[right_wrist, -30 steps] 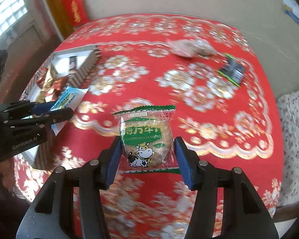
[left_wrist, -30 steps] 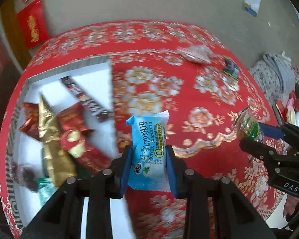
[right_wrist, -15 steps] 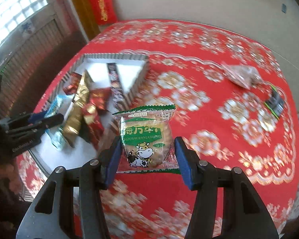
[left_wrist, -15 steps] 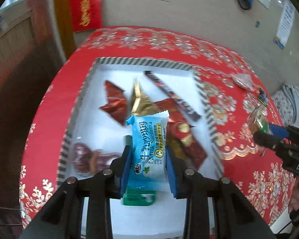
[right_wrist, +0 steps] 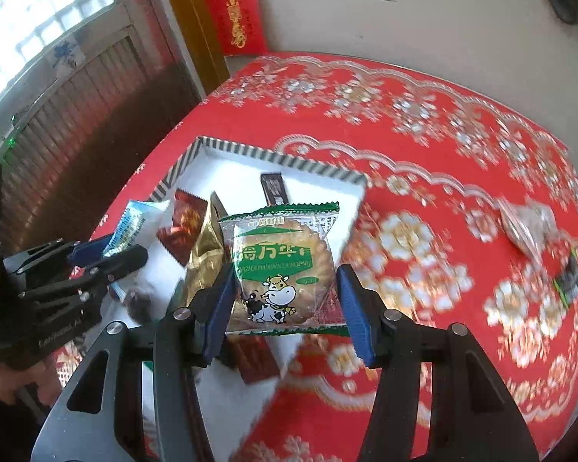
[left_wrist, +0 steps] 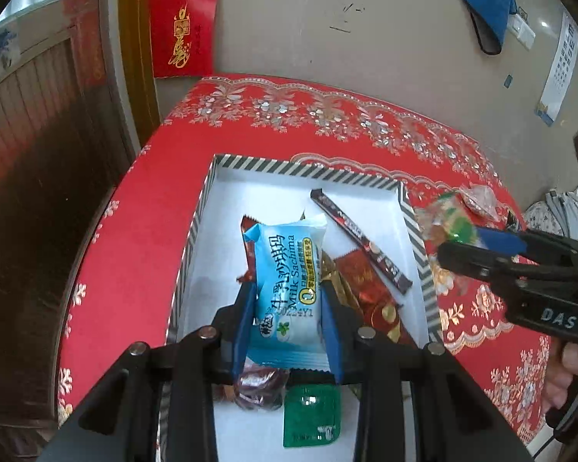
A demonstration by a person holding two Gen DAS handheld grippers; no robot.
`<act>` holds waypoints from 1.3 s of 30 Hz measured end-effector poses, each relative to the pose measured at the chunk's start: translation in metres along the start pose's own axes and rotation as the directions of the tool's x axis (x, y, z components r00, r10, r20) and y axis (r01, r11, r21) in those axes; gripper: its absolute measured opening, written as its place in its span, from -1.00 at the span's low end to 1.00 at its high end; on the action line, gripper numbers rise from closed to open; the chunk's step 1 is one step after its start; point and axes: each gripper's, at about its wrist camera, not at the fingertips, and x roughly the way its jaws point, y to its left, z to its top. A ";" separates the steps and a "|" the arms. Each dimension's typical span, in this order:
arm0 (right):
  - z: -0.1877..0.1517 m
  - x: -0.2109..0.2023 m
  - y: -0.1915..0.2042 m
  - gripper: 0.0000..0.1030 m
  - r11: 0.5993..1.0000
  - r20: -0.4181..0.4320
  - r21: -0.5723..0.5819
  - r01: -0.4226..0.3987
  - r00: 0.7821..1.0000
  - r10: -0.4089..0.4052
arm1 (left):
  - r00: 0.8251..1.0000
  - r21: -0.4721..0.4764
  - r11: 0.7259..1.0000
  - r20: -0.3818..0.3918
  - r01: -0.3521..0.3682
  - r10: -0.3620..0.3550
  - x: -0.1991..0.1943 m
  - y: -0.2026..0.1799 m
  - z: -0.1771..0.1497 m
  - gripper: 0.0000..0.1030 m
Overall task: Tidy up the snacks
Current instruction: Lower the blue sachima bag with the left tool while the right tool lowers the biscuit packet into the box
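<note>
Overhead, two jaws each clamp one snack: left gripper (left_wrist: 289,304) blue packet (left_wrist: 287,288), right gripper (right_wrist: 285,300) green biscuit (right_wrist: 283,269).

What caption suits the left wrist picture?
Left claw carries a blue milk sachima packet over the white striped-rim snack tray.

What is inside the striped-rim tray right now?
The tray holds a long dark stick packet, red and gold wrappers, a dark candy and a green packet. The held blue sachima pack covers others.
</note>
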 end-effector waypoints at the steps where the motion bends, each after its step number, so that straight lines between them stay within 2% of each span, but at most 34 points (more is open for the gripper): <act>1: 0.005 0.004 0.002 0.02 1.000 -0.003 -0.013 0.000 1.000 0.000 | 1.000 0.003 1.000 0.001 0.004 -0.004 0.001 0.000 0.002 -0.32; 8: 0.040 0.038 0.008 0.02 0.999 -0.042 -0.045 0.012 0.999 -0.014 | 1.000 0.042 0.999 -0.007 -0.007 0.007 0.020 0.002 0.030 -0.31; 15: 0.051 0.077 0.001 0.02 1.000 -0.112 -0.005 0.024 0.993 -0.024 | 0.996 0.036 0.999 -0.085 -0.026 0.029 0.066 0.008 0.062 -0.32; 20: 0.049 0.082 -0.002 0.02 1.000 -0.125 0.006 0.022 0.992 -0.021 | 0.988 0.057 0.996 -0.135 -0.062 0.069 0.081 0.005 0.059 -0.31; 23: 0.044 0.085 -0.006 0.02 0.999 -0.131 0.029 0.016 0.991 -0.012 | 0.986 0.076 0.994 -0.138 -0.081 0.091 0.084 0.003 0.056 -0.31; 39: 0.037 0.084 -0.009 0.02 0.999 -0.131 0.053 0.012 0.991 -0.004 | 0.987 0.082 0.995 -0.145 -0.063 0.074 0.078 -0.002 0.054 -0.31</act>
